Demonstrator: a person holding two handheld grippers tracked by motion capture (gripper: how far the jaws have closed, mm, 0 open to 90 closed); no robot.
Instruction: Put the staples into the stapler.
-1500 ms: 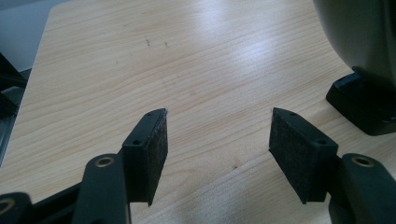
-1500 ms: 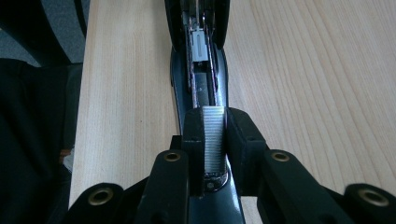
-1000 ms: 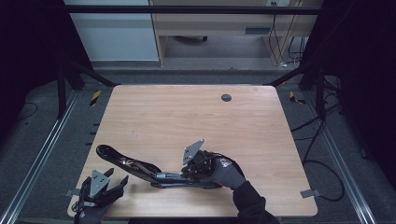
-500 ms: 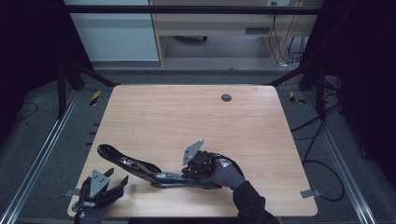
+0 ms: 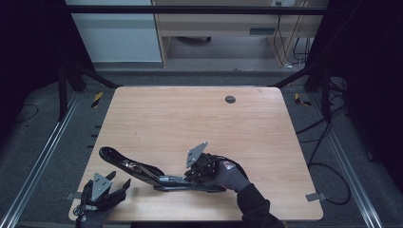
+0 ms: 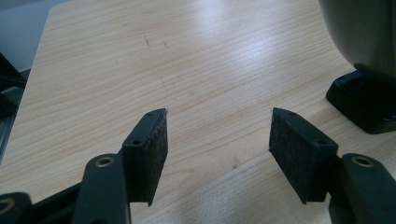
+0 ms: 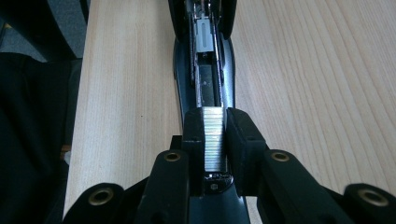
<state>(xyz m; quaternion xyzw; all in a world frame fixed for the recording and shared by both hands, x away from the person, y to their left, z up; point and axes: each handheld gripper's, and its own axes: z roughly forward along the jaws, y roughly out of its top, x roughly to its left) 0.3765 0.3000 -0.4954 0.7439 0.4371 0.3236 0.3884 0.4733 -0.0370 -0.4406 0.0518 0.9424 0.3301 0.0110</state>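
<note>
A black stapler (image 5: pixel 142 171) lies hinged open near the table's front edge, its top arm folded out to the left. In the right gripper view its magazine channel (image 7: pixel 205 79) runs straight ahead, with the metal pusher showing farther along it. My right gripper (image 7: pixel 215 121) is shut on a silver strip of staples (image 7: pixel 214 140), held upright just over the near end of the channel. In the high view that gripper (image 5: pixel 189 176) sits over the stapler's base. My left gripper (image 5: pixel 119 180) rests open at the front left, pads (image 6: pixel 152 149) apart with nothing between them, and the stapler's dark arm (image 6: pixel 364 46) stands to its right.
The wooden table (image 5: pixel 190 118) has a small round grommet hole (image 5: pixel 230 99) at the back. Metal rails run along both sides of the table, and cables lie on the floor at the right. A gloved hand (image 5: pixel 228 173) grips the right gripper.
</note>
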